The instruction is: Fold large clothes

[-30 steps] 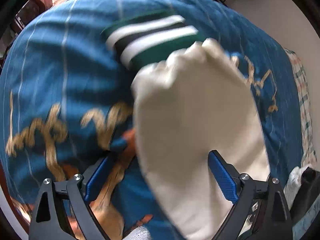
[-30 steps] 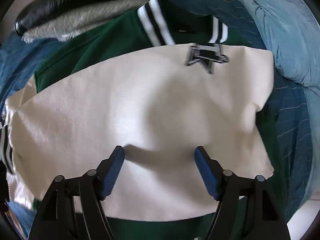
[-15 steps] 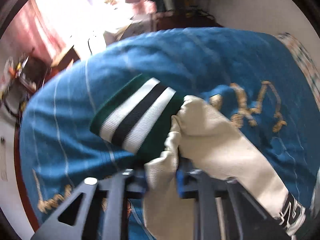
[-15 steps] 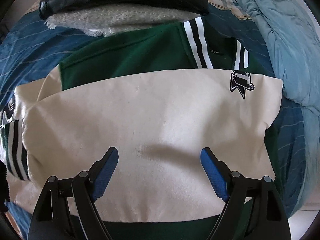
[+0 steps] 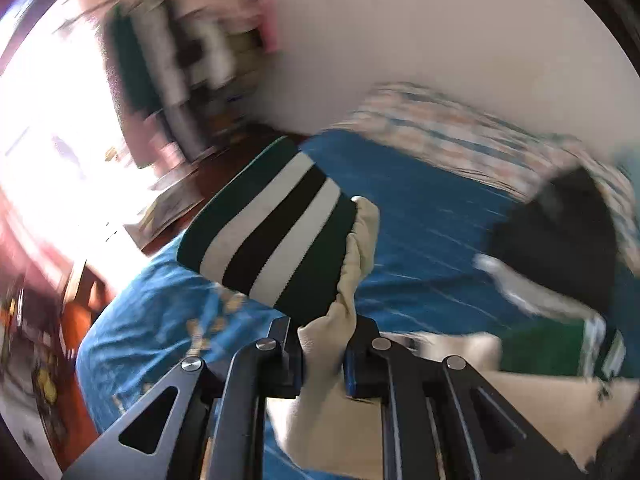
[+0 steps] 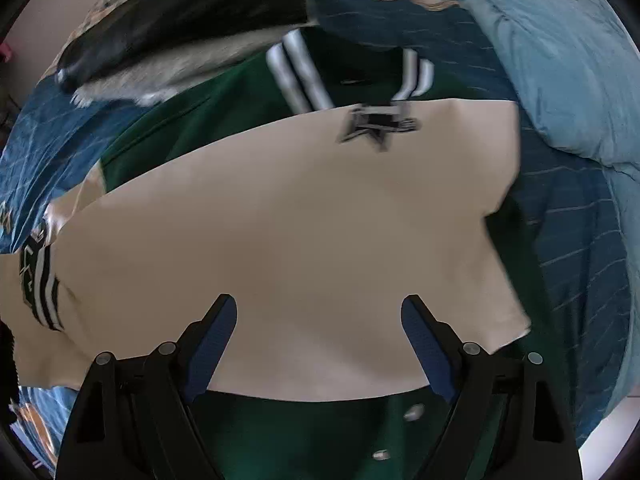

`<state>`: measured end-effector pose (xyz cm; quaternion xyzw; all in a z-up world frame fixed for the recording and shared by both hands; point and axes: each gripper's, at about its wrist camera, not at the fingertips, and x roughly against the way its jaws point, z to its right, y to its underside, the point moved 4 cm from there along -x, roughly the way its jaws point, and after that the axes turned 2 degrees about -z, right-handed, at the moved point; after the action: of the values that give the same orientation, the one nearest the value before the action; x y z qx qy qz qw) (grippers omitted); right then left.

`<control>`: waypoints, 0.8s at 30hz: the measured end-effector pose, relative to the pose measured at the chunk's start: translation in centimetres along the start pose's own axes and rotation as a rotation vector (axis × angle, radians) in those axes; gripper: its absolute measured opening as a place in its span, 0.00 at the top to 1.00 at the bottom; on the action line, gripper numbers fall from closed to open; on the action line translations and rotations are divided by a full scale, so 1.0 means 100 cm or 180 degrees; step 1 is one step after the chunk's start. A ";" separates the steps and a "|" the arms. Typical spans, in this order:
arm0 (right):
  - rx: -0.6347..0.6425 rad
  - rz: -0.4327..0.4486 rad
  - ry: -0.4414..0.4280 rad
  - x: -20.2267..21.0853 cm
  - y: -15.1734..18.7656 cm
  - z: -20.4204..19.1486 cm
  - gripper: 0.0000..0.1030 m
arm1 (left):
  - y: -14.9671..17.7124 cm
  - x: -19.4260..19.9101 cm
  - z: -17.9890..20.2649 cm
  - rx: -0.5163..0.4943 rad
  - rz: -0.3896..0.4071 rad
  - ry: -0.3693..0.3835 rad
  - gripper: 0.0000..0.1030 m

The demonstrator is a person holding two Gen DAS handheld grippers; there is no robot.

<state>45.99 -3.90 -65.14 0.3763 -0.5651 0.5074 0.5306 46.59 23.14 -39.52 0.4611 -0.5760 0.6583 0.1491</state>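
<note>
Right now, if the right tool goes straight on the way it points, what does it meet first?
Most likely the cream sleeve folded across the green jacket. The right tool stands open right over it, with nothing between. How far above is unclear.

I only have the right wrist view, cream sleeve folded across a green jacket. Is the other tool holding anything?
Observer: Yes. The left tool is shut on the cream sleeve just behind its cuff.
Operator: What does the cuff look like?
Observer: The striped cuff is green with white and black bands, lifted clear of the blue bedspread.
Operator: And my tool?
Observer: The right tool is open above the folded sleeve, gripping nothing.
</note>
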 end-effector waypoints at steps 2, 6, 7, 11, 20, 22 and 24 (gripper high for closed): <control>-0.0086 0.0032 -0.0016 0.002 -0.006 0.022 0.17 | 0.009 0.018 0.054 -0.0242 -0.0027 0.0206 0.90; -0.0367 0.0072 -0.0050 0.008 -0.016 0.083 0.17 | 0.034 0.042 0.137 -0.0514 -0.0124 0.0599 0.90; -0.0414 0.0078 -0.0043 0.007 -0.019 0.096 0.17 | 0.044 0.051 0.164 -0.0593 -0.0149 0.0704 0.90; -0.0693 0.0083 0.0051 0.003 -0.023 0.175 0.17 | 0.075 0.071 0.243 -0.0738 -0.0332 0.1039 0.91; -0.1277 -0.0220 0.0285 -0.030 0.005 0.324 0.17 | 0.153 0.086 0.400 -0.1346 -0.0686 0.1551 0.90; -0.1382 -0.0297 0.0242 -0.037 0.013 0.340 0.17 | 0.170 0.081 0.421 -0.1510 -0.0806 0.1545 0.89; -0.1483 -0.0381 0.0131 -0.043 0.018 0.354 0.17 | 0.188 0.069 0.437 -0.1652 -0.1021 0.1486 0.85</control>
<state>37.18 -38.42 -66.92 0.2661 -0.6327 0.3386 0.6436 48.29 -23.81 -49.66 0.3299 -0.5946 0.5462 0.4892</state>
